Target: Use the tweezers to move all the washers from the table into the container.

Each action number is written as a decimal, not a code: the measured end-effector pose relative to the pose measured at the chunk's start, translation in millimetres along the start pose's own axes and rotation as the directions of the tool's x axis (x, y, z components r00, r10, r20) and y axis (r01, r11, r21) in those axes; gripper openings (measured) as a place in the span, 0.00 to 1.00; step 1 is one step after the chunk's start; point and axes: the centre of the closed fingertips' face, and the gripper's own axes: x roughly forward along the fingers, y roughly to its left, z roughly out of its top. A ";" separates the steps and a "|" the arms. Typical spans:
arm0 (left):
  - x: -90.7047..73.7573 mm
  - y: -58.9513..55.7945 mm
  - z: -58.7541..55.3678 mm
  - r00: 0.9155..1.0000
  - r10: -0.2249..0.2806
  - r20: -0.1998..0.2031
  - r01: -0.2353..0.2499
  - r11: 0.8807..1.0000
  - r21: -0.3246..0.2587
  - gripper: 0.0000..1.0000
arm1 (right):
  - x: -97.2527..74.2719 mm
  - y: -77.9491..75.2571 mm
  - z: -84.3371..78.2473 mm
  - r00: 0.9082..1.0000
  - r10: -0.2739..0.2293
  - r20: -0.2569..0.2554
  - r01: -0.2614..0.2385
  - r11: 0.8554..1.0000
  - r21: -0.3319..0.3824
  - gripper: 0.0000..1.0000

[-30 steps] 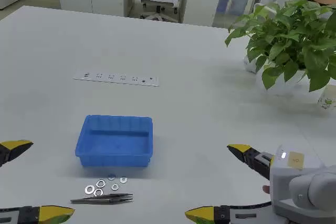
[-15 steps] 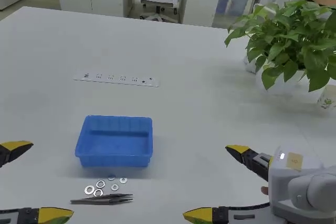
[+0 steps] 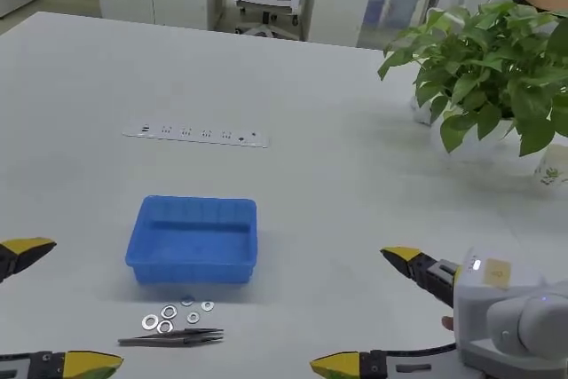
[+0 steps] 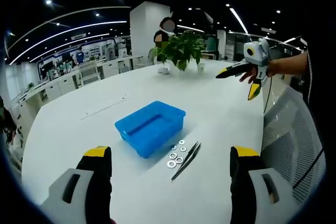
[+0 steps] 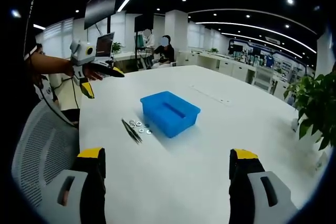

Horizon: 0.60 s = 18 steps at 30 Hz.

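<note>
Left gripper (image 3: pixel 80 303) and right gripper (image 3: pixel 348 308) hovering, jaws spread wide and empty, small silver metal washers (image 3: pixel 173 315) clustered on white table (image 3: pixel 311 175), just before blue rectangular plastic container (image 3: pixel 191 271), slim grey metal tweezers (image 3: pixel 173 336) lying alongside, untouched

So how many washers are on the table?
6, I think: small silver metal washers clustered on the white table between the blue plastic tray and the steel tweezers; one is faint.

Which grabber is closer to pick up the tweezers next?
Probably left. In the head view the open left gripper sits nearer the tweezers lying beside the washers; the right gripper, also open, is farther off.
</note>
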 end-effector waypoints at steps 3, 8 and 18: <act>-0.1 -0.2 0.9 1.000 0.000 0.002 0.000 1.000 -0.002 1.00 | 1.6 1.8 0.6 1.000 0.000 0.001 0.000 1.000 0.001 0.99; 1.1 -1.2 1.6 1.000 -0.004 0.003 0.004 1.000 -0.003 0.99 | 4.6 2.6 2.2 1.000 0.003 0.002 -0.003 1.000 0.000 0.99; 1.2 -1.1 1.2 1.000 -0.010 -0.004 0.010 1.000 0.000 0.98 | 5.8 0.3 3.2 1.000 0.005 -0.003 -0.005 1.000 -0.003 0.98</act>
